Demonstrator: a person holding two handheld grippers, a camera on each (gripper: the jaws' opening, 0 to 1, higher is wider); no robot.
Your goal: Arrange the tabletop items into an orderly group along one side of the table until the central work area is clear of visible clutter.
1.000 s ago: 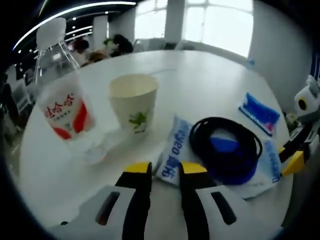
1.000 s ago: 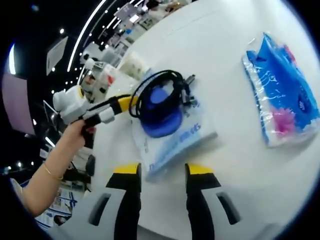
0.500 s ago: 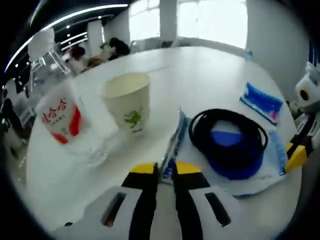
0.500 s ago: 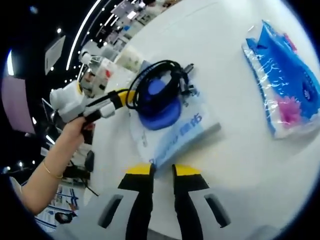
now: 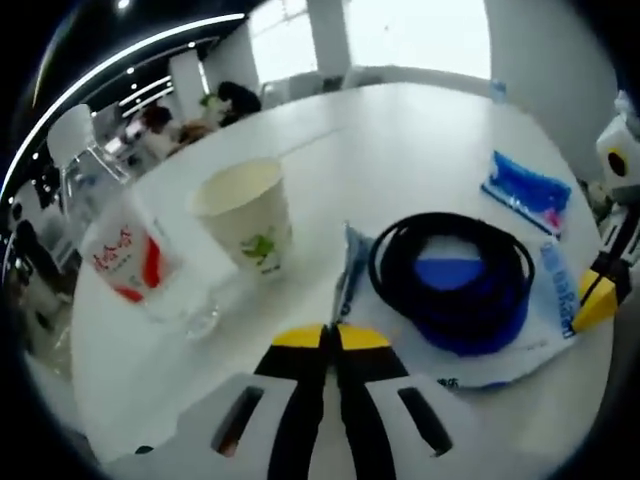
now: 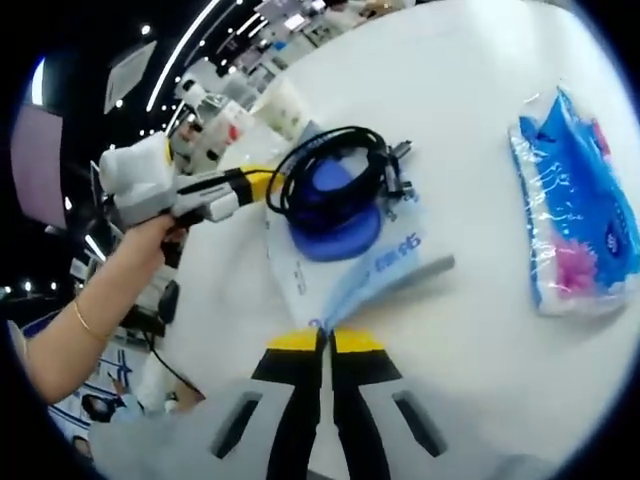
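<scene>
A flat pale-blue and white packet (image 5: 487,364) lies on the white table (image 5: 400,130). It carries a blue disc (image 5: 452,284) ringed by a coiled black cable (image 5: 385,262). My left gripper (image 5: 330,336) is shut on the packet's raised near edge. In the right gripper view my right gripper (image 6: 325,340) is shut on the opposite edge of the packet (image 6: 400,245), below the cable (image 6: 340,160) and disc (image 6: 335,220). A hand holds the left gripper (image 6: 272,183) at the packet's far side. The right gripper (image 5: 597,298) shows at the right rim.
A paper cup (image 5: 245,215) and a clear water bottle with a red label (image 5: 125,255) stand left of the packet. A blue tissue pack (image 5: 525,185) lies apart on the table (image 6: 480,80), seen as the tissue pack (image 6: 580,230) to the right. People sit beyond the table.
Both grippers went from open beside the packet to shut on its opposite edges. The packet's edges have lifted off the table, with the cable and disc still on it.
</scene>
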